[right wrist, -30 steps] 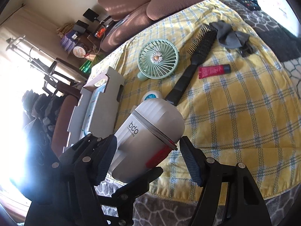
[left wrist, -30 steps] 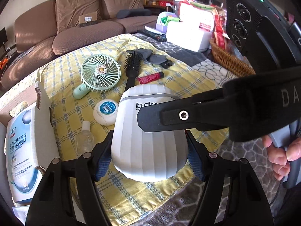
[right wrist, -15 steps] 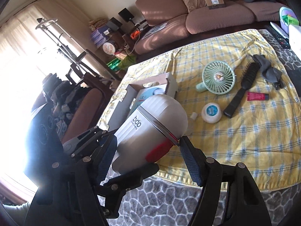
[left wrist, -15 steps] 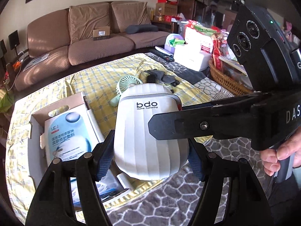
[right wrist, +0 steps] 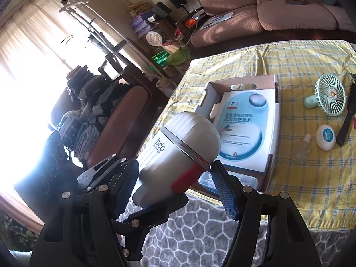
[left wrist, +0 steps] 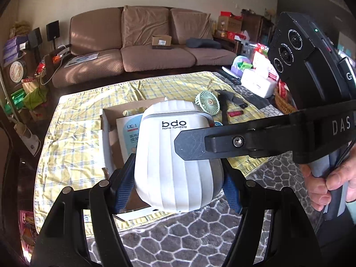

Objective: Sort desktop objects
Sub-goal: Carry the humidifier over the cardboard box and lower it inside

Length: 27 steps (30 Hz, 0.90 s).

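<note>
A white ribbed bdo container (left wrist: 175, 155) with a red patch on its side (right wrist: 178, 155) is held in the air between both grippers. My left gripper (left wrist: 178, 184) is shut on its lower sides. My right gripper (right wrist: 175, 184) is shut on it from the other direction, and one of its fingers (left wrist: 222, 142) crosses the container's front in the left wrist view. Below it lies an open cardboard box (right wrist: 244, 84) holding a blue-and-white package (right wrist: 244, 129). On the yellow checked cloth (right wrist: 311, 178) lie a green fan (right wrist: 329, 98), a black hairbrush (right wrist: 347, 120), a round white tin (right wrist: 326, 138) and a small clear bottle (right wrist: 302, 146).
A red tube (left wrist: 235, 113) and dark grey cloth (left wrist: 231, 96) lie beyond the fan. A grey patterned cover (left wrist: 200, 233) lies under the cloth at the near edge. A wicker basket (left wrist: 282, 104) and white tissue box (left wrist: 258, 84) stand at right. A brown sofa (left wrist: 144, 51) is behind.
Both grippers have lifted the container up and moved it left, from beside the fan and tin to above the open cardboard box. The table items now look smaller and further away.
</note>
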Available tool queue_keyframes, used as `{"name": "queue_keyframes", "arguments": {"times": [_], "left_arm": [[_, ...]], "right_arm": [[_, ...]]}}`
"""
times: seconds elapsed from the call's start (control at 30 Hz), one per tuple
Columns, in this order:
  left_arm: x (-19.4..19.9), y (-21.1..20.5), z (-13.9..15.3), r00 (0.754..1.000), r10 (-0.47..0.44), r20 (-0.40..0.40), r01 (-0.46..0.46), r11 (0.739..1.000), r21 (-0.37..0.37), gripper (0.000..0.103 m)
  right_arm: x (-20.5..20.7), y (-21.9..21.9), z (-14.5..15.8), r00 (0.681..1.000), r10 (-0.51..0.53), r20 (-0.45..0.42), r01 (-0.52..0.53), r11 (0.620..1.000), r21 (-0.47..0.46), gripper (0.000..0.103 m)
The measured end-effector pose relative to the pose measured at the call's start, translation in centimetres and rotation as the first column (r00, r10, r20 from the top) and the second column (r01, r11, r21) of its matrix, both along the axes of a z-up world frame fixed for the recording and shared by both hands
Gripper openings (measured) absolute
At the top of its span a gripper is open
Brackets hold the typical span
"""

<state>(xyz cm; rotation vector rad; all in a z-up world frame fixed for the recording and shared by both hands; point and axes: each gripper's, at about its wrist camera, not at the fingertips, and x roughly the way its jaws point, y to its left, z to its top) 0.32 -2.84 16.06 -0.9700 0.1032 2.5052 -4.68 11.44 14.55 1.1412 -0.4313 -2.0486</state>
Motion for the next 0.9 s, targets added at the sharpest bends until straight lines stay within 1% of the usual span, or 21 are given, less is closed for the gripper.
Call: {"name": "queue_keyframes", "arguments": {"times": [0.07,0.17,0.27,0.33,0.47,0.57,0.7,0.83,0.9], "left_arm": [[-0.2,-1.3,0.5,1.0,0.012,-0.006,-0.012,1.0,0.008,0.067],[-1.1,-2.5,0.5,1.0,0.016,0.002,-0.016,1.0,0.008,0.067],[-2.4,-2.7,-0.1,1.0,0.01,0.015,-0.01,1.0,-0.013,0.067],[-3.8,-2.0,-0.9,1.0,0.006,0.031,-0.005,0.999,-0.032,0.067],[-6.9,-0.8,-3.4,0.993,-0.005,0.116,0.007,1.0,-0.016,0.067],[-9.7,0.1,-4.8,0.983,-0.019,0.185,0.02,1.0,-0.003,0.067],[-13.3,1.7,-6.1,0.967,-0.047,0.251,0.054,0.998,-0.022,0.067],[-16.5,3.4,-7.3,0.952,-0.015,0.305,0.038,0.997,-0.07,0.067],[-17.8,3.6,-8.2,0.94,0.015,0.342,0.006,0.998,-0.06,0.067]], "right_arm": [[-0.3,-1.2,0.4,1.0,0.002,0.006,-0.002,1.0,-0.014,0.069],[-0.8,-2.8,0.7,1.0,-0.002,-0.004,0.002,1.0,0.006,0.069],[-1.4,-3.8,0.4,1.0,-0.016,-0.016,0.017,0.999,0.042,0.069],[-2.4,-3.8,-0.4,1.0,-0.029,-0.012,0.029,0.998,0.062,0.069],[-4.8,-3.1,-2.7,0.997,-0.072,0.039,0.068,0.994,0.089,0.069],[-6.8,-2.1,-4.2,0.992,-0.106,0.065,0.099,0.99,0.102,0.069],[-9.7,-0.9,-5.3,0.988,-0.132,0.082,0.121,0.984,0.13,0.069],[-13.2,0.1,-6.8,0.983,-0.145,0.114,0.127,0.98,0.152,0.068],[-14.7,0.2,-7.6,0.98,-0.148,0.135,0.125,0.978,0.165,0.067]]}}
